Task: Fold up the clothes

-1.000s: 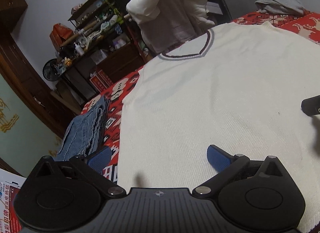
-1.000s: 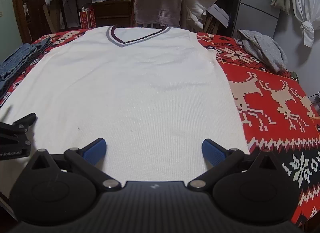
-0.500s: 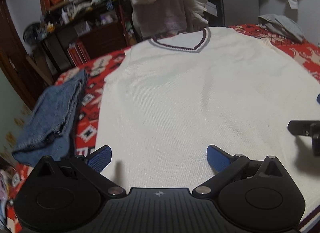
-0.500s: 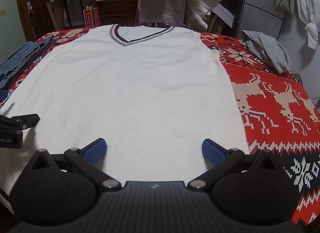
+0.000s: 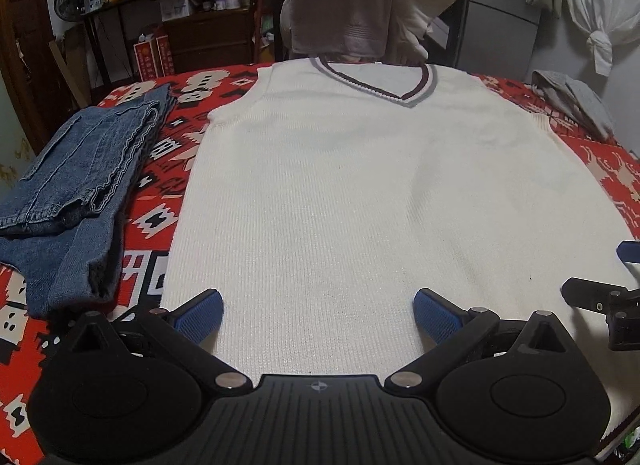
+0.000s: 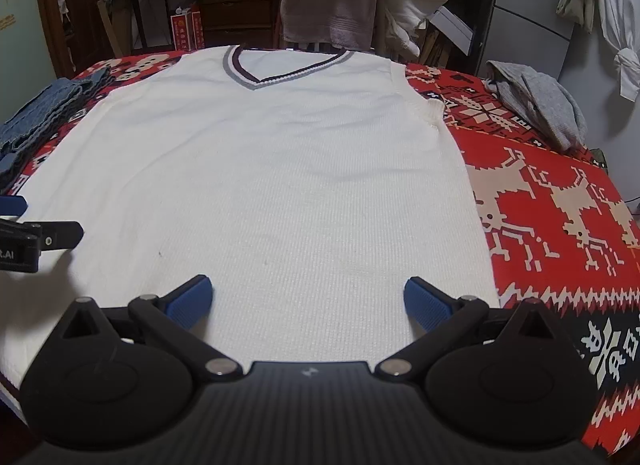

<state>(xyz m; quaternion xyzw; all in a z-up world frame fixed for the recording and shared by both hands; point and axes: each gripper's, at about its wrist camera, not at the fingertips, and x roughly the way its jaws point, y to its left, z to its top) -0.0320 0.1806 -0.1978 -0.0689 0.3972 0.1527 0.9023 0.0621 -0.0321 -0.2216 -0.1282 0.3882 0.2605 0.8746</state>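
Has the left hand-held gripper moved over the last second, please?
Yes. The left hand-held gripper has swung rightward to face the white knitted V-neck vest squarely; the folded blue denim jeans now lie further left.

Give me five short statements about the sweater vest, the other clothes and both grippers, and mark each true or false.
1. The white sweater vest lies flat and unfolded. True.
2. The left gripper is shut on the hem. False: it is open and holds nothing.
3. The folded jeans lie left of the vest. True.
4. The grey garment lies on top of the vest. False: it lies apart, to the right on the red patterned cover.
5. The right gripper is open. True.
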